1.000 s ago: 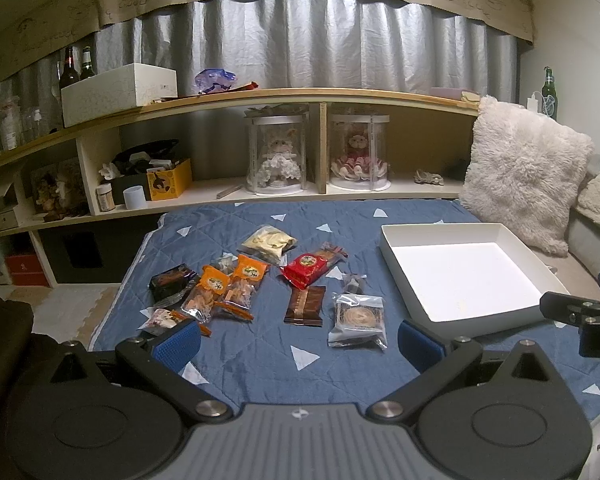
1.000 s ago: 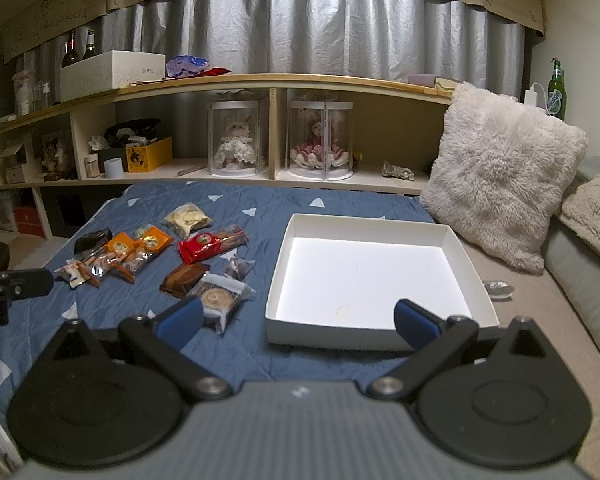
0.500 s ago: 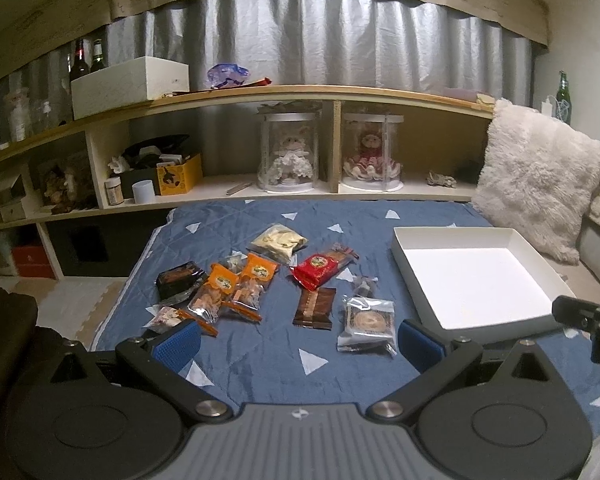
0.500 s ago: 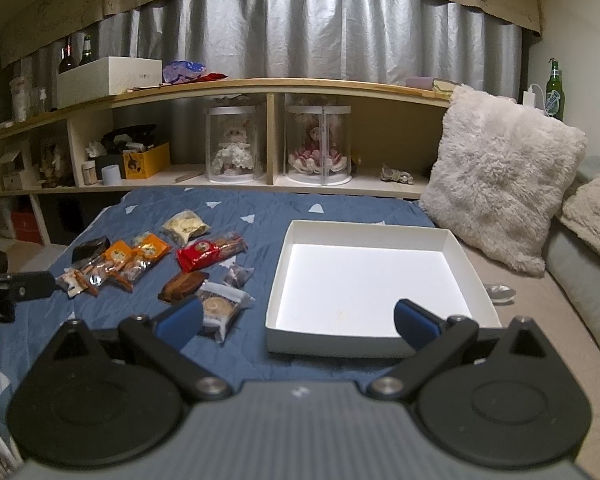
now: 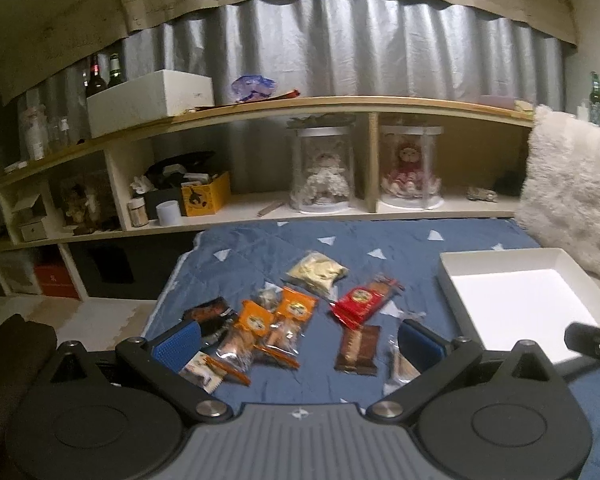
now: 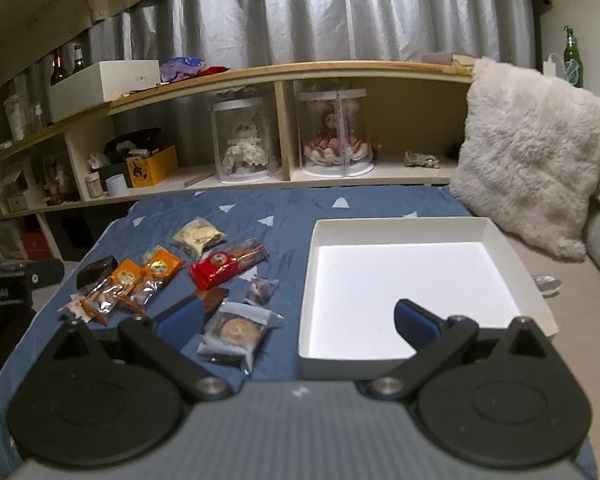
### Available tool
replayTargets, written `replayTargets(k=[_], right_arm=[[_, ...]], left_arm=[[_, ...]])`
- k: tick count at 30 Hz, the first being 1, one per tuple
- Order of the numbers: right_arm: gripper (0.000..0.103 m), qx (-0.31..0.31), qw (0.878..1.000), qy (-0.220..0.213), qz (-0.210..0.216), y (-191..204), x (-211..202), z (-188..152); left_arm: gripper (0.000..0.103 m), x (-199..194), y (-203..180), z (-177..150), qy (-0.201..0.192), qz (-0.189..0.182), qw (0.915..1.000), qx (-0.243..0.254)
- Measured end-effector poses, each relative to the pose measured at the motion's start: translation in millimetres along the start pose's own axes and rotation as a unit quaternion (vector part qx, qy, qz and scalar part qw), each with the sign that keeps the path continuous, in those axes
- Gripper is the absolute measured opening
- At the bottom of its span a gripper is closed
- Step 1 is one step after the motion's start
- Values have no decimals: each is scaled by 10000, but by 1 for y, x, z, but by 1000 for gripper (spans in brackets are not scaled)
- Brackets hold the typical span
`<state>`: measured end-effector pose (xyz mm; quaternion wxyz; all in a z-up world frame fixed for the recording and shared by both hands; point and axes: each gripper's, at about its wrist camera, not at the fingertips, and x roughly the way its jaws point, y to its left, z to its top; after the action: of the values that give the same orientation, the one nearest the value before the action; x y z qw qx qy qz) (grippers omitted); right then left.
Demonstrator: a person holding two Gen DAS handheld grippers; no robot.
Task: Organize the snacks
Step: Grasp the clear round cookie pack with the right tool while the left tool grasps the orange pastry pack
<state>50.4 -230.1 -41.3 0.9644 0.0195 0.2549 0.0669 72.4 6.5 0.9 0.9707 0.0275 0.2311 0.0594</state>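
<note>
1. While nothing has yet been sorted, the task is judged to be at its very start: every snack remains to be moved.
2. A shallow white rectangular cardboard tray (image 6: 404, 229) is seen lying on a blue quilted bed cover with white triangles (image 6: 284, 208); nothing is held in it.
3. Scattered just beside the tray are wrapped snacks: a red foil packet (image 6: 220, 269), two orange-labelled clear packets (image 5: 276, 322), a pale chip bag (image 6: 198, 236), a brown bar (image 5: 358, 348) and a clear-wrapped round biscuit (image 6: 236, 334).
4. The left gripper (image 5: 300, 340) and right gripper (image 6: 296, 320) are held above the bed, jaws spread wide, nothing pinched.
</note>
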Motion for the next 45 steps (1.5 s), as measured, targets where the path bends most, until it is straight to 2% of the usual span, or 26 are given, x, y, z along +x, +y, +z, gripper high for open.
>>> replayTargets(k=[5,13,22,27,33,39,42,45], right_arm=[[102,163,9998,137,41,5,29,5],[102,669,9971,375,-18,10,80,8],[102,889,9937,682,-82,30,136,3],[102,1036,9913,804,-108,39,162,-3],[102,1061,9873,1184,63,53,190,-15],[102,1045,9849,1368,183,64,206,-22],[99,905,9861,1390,121,69,207,-24],[87,739,9878,1371,-89,72,208,-26]], left_arm=[[103,27,10,11,154,142,9997,-137],[103,82,27,21,416,488,9979,-16],[103,153,48,9,876,689,9931,356],[103,178,61,-7,1164,443,9906,569],[103,192,57,-19,1418,82,9842,1055],[102,192,46,-21,1282,-85,9799,1524],[92,197,44,-23,1348,-147,9769,1652],[81,202,42,-29,1436,-157,9723,1838]])
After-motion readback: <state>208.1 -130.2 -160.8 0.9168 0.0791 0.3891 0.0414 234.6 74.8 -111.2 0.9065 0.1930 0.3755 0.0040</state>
